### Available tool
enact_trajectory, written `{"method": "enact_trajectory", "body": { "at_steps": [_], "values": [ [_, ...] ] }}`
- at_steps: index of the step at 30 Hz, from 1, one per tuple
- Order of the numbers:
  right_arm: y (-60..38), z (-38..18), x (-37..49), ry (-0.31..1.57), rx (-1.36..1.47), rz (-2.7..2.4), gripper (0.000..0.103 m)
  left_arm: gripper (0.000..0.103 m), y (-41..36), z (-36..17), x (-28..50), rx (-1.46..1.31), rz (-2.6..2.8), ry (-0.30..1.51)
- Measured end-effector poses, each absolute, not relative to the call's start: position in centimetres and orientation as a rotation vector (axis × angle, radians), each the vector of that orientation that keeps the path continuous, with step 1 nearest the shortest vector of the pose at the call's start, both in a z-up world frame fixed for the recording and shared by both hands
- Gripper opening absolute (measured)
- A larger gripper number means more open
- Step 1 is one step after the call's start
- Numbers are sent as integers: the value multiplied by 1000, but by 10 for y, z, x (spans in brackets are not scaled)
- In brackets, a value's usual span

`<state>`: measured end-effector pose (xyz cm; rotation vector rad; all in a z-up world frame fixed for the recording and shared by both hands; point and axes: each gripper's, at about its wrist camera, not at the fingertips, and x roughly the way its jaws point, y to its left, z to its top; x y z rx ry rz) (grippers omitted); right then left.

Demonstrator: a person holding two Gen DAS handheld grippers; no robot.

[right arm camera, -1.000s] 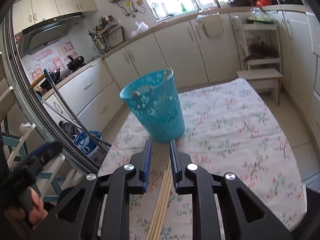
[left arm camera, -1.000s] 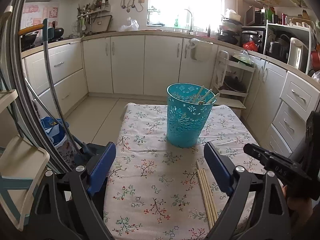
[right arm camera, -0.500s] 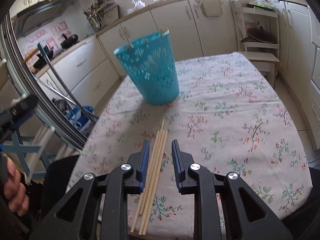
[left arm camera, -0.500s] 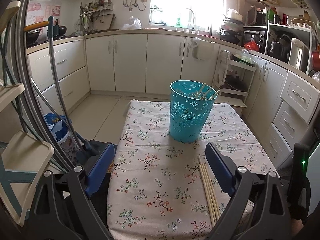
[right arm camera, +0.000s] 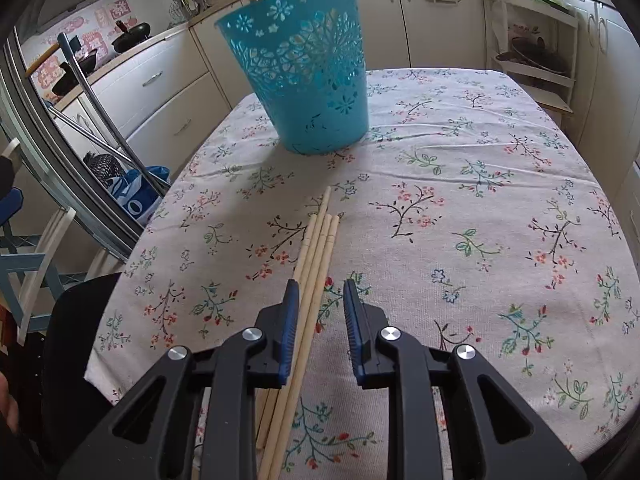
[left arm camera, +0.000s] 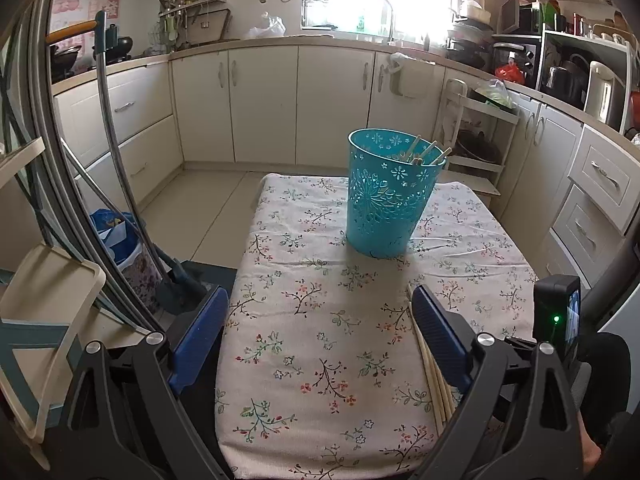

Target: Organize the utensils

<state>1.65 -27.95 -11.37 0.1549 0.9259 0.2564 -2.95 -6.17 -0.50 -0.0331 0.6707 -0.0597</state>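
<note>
A turquoise perforated basket [left arm camera: 386, 196] stands on the floral tablecloth [left arm camera: 320, 320], with several wooden chopsticks leaning in it [left arm camera: 426, 152]. It also shows in the right wrist view [right arm camera: 308, 68]. Several loose wooden chopsticks [right arm camera: 314, 256] lie side by side on the cloth; in the left wrist view they [left arm camera: 434, 380] lie by the right finger. My right gripper [right arm camera: 319, 292] is open, low over the chopsticks, which run between its fingers. My left gripper [left arm camera: 320, 312] is wide open and empty, over the near edge of the table.
Kitchen cabinets [left arm camera: 260, 100] run around the room behind the table. A metal frame [left arm camera: 116, 168] and a blue bag [left arm camera: 116, 236] stand left of the table. A cream chair [left arm camera: 48, 320] is at near left. A shelf rack [left arm camera: 476, 140] stands behind the basket.
My right gripper has pulled back from the basket, dropped lower over the loose chopsticks and opened slightly. My left gripper has backed off a little and stays wide open.
</note>
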Motion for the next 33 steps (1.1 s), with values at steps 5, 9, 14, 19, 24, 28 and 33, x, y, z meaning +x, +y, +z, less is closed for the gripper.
{"method": "enact_trajectory", "body": {
  "at_steps": [5, 9, 14, 19, 24, 28, 33],
  "values": [
    [-278, -121, 21, 934, 129, 241, 22, 89, -63, -11, -26, -30, -59, 691],
    [-278, -121, 23, 931, 102, 239, 22, 89, -67, -17, -23, -24, -64, 708],
    [-274, -121, 25, 926, 69, 247, 21, 89, -76, -28, -17, -8, -71, 745],
    [-284, -120, 26, 934, 33, 242, 16, 89, -86, -45, -8, 13, -82, 787],
    [-306, -120, 23, 921, 98, 228, 16, 89, -101, -72, 15, 0, -109, 866],
    [-309, -123, 20, 909, 124, 232, 16, 89, -112, -92, 31, -8, -116, 923],
    [-313, -125, 20, 897, 161, 242, 16, 89, -128, -111, 46, 10, -112, 963]
  ]
}}
